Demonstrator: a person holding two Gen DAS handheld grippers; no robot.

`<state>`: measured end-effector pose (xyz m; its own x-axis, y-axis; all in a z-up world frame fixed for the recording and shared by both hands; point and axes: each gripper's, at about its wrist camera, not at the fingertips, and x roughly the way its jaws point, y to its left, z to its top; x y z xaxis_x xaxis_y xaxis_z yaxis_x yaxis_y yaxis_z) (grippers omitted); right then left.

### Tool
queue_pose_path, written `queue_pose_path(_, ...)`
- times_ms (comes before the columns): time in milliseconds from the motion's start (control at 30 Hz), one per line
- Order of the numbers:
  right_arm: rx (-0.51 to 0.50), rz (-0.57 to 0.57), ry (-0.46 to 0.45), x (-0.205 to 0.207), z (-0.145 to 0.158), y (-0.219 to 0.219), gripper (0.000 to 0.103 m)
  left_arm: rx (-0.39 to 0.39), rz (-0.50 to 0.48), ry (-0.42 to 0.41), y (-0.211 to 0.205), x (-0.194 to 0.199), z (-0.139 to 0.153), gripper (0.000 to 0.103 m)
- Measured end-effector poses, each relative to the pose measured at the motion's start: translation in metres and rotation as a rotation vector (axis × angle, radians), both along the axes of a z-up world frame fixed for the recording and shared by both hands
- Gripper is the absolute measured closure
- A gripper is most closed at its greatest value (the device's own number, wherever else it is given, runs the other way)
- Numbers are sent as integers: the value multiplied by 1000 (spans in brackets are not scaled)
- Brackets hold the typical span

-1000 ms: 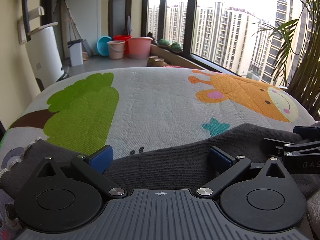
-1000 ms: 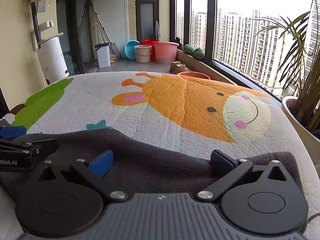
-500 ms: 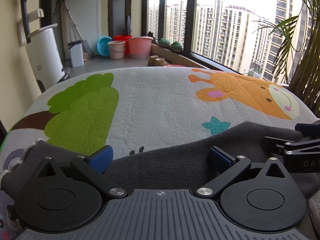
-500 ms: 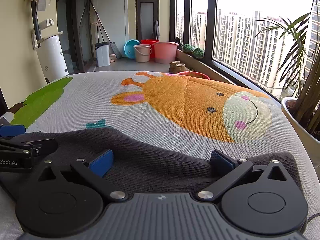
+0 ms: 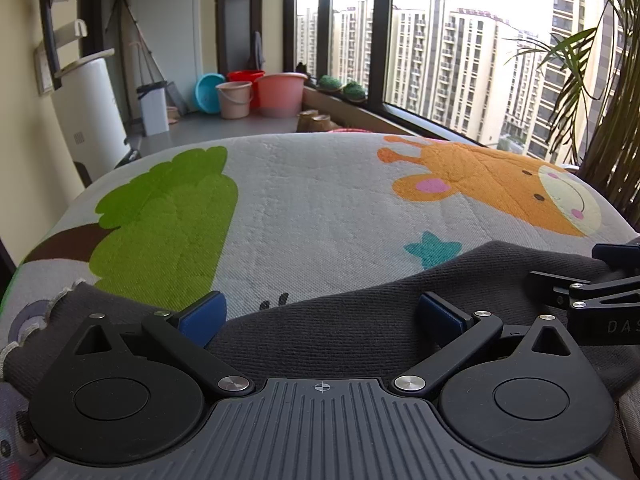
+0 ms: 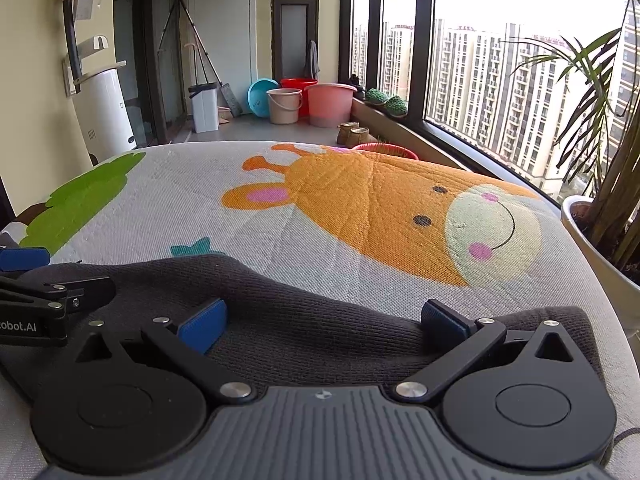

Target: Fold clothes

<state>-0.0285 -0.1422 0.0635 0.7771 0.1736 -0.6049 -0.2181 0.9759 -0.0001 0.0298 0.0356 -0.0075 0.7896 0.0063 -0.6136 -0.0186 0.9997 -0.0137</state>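
Four fingers [image 5: 202,314] spread over seemingly one dark garment [image 5: 340,328].

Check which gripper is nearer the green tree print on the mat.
Left. The left gripper sits just below the green tree print, its left finger close to it. The right gripper is further right, under the giraffe print.

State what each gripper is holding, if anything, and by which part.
Nothing is held. The left gripper and right gripper are both open over the dark grey garment.
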Motion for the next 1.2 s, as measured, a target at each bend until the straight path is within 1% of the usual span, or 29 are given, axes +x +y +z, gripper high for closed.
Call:
queue_pose_path(367,28,2,3,0,0,-5,0,1,0,0,1,-1,0,0)
queue_pose_path(500,5,1,-1,-1,0,-1,0,3,0,0,0,-1,1,0)
queue_pose_path(733,8,2,1,0,1,-3,0,2,-1,0,1,-1,0,0)
queue_pose_path(833,43,6,3,0,1,-8,0,2,-1,0,1,-1,0,0)
queue_pose_path(1200,74,14,1,0,2,-13,0,3,-1,0,1,-1,0,0)
